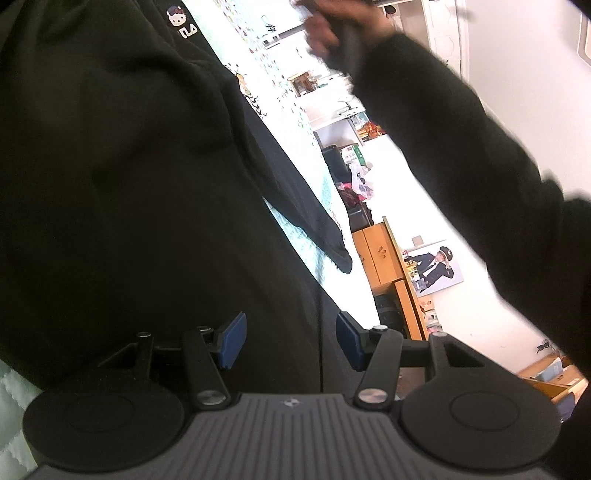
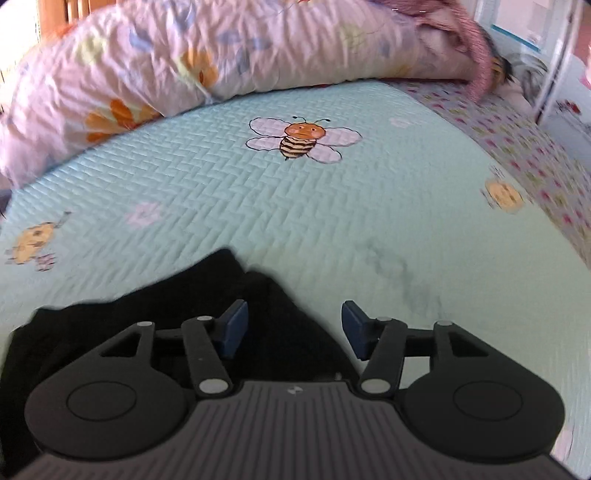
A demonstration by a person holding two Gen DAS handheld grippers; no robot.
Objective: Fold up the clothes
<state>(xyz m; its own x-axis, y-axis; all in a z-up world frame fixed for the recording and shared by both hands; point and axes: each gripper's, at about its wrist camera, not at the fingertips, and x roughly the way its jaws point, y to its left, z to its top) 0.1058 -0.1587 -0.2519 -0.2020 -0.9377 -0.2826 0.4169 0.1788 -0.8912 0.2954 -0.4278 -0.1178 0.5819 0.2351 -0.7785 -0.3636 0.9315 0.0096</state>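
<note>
A black garment [image 1: 110, 184] with a small cat logo [image 1: 176, 18] fills the left of the left wrist view, spread over a mint quilted bedspread [image 1: 295, 173]. My left gripper [image 1: 291, 341] hovers over it, blue pads apart, pinching nothing. A person's hand [image 1: 332, 29] in a dark sleeve [image 1: 461, 166] reaches across the top right, holding a dark handle. In the right wrist view a rumpled edge of the black garment [image 2: 166, 295] lies on the bedspread [image 2: 369, 221]. My right gripper [image 2: 294, 328] stands open just above that edge, its pads clear of the cloth.
A floral duvet [image 2: 147, 55] is bunched along the far side of the bed, with a pink knitted item [image 2: 476, 48] beside it. An embroidered bee [image 2: 301, 138] marks the quilt's middle. Beyond the bed stand a wooden cabinet [image 1: 380, 254] and a poster [image 1: 436, 269].
</note>
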